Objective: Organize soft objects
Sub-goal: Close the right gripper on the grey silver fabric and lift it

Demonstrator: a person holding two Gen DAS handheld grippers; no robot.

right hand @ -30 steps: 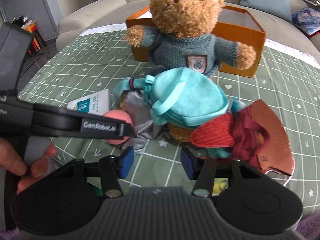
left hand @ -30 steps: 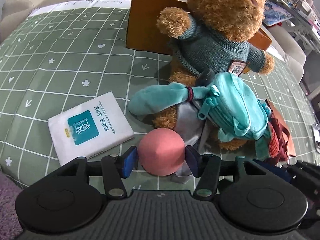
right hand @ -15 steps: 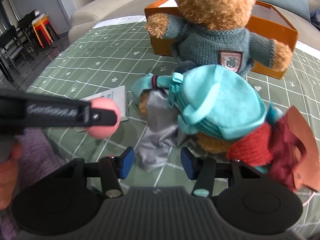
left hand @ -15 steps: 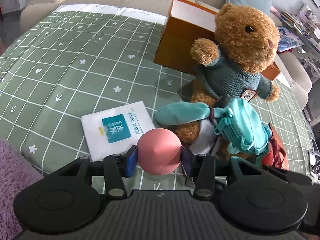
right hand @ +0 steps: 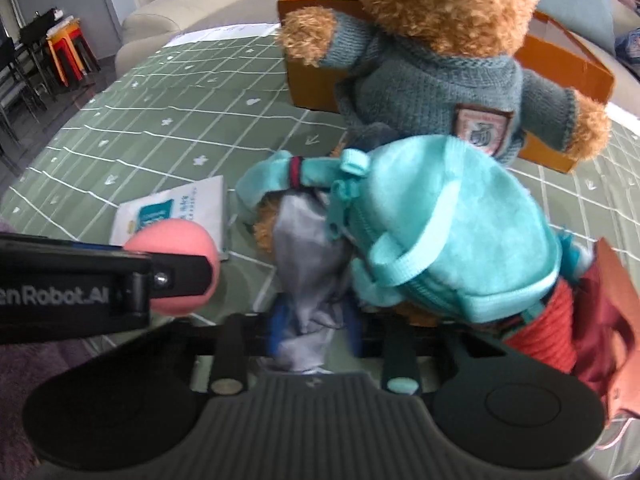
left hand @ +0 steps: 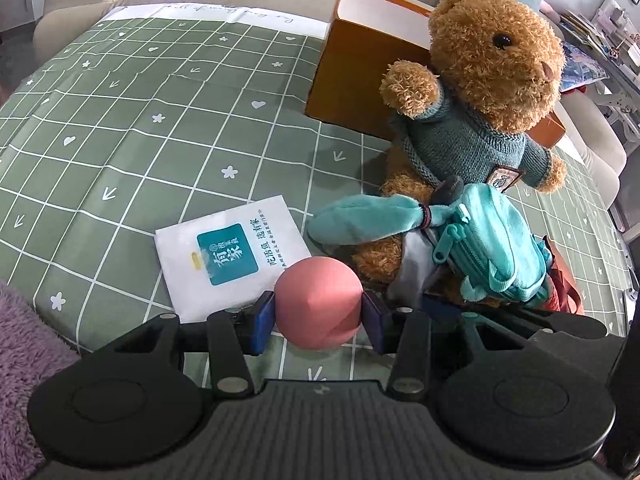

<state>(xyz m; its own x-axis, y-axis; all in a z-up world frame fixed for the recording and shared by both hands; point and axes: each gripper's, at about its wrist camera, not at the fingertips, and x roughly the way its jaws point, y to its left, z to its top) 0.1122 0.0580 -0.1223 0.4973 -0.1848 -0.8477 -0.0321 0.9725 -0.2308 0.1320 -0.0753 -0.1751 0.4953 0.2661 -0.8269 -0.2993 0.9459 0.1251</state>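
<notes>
Right gripper (right hand: 312, 330) clamped on the grey cloth (right hand: 306, 280), jaws having just been closing with the fabric bunched between them. Cloth runs lengthwise toward 12 o'clock, its far end pinned under the teal backpack (right hand: 448, 216) at 1 o'clock, against the teddy bear (right hand: 432, 64). Left gripper (left hand: 319, 314) grips the pink ball (left hand: 319, 302) above the tablecloth (left hand: 140, 140); box (left hand: 360, 80) at 12 o'clock. 1 second back, right jaws stood apart, empty, short of the cloth.

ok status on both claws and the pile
Left claw shut on pink ball. Right claw closing on grey cloth. Teal backpack lies over it.
</notes>
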